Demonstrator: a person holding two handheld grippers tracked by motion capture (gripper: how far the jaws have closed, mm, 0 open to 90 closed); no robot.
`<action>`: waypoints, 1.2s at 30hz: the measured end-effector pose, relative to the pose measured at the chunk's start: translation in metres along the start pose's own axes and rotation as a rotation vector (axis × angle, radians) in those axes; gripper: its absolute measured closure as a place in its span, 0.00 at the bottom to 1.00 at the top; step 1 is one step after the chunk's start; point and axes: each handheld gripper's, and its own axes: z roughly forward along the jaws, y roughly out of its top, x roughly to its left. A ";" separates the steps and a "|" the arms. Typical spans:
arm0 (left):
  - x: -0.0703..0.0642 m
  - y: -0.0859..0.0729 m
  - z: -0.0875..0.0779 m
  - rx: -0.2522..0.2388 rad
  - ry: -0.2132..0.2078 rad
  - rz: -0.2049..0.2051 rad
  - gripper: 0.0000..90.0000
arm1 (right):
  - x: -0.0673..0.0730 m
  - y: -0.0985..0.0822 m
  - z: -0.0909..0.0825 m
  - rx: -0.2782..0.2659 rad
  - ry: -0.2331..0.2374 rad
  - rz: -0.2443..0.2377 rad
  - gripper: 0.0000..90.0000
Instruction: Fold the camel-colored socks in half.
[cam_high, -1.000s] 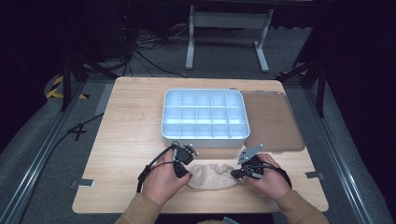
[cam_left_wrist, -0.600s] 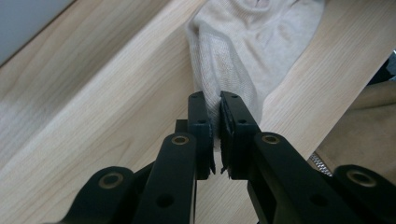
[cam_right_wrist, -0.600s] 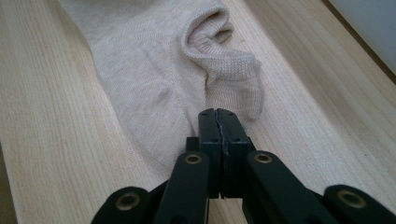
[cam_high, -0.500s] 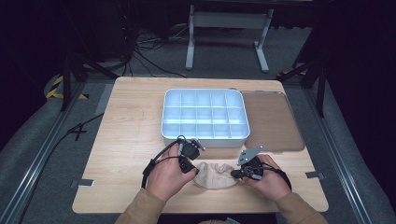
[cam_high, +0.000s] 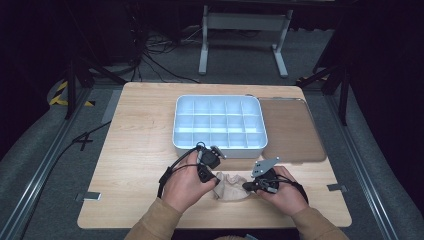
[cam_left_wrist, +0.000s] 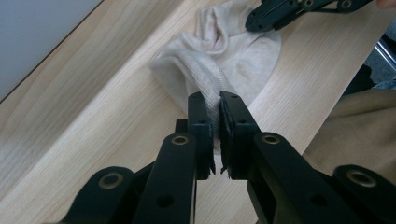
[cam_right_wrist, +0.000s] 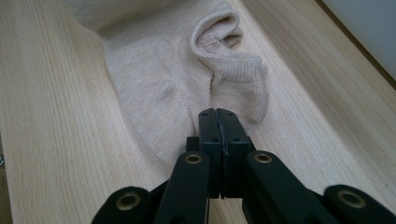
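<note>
Sock (cam_right_wrist: 159, 84): beige ribbed knit cloth, matt | table (cam_high: 140, 130): pale grained wood | tray (cam_high: 218, 124): smooth white plastic

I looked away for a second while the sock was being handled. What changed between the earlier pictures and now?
The left gripper, shut on the sock, has lifted its end a little, bunching the fabric toward the compartment tray. The right gripper stays in place, shut on the sock's other end. Tray and brown lid are unchanged.
</note>
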 end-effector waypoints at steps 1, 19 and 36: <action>-0.001 0.001 0.000 0.003 0.003 0.003 0.93 | 0.001 0.001 0.001 -0.002 -0.002 -0.002 1.00; -0.005 0.007 0.022 0.045 -0.011 0.015 0.93 | 0.021 0.011 0.016 -0.074 -0.016 -0.037 1.00; -0.008 0.019 0.037 0.043 -0.052 0.016 0.93 | 0.020 0.011 0.016 -0.076 -0.010 -0.028 1.00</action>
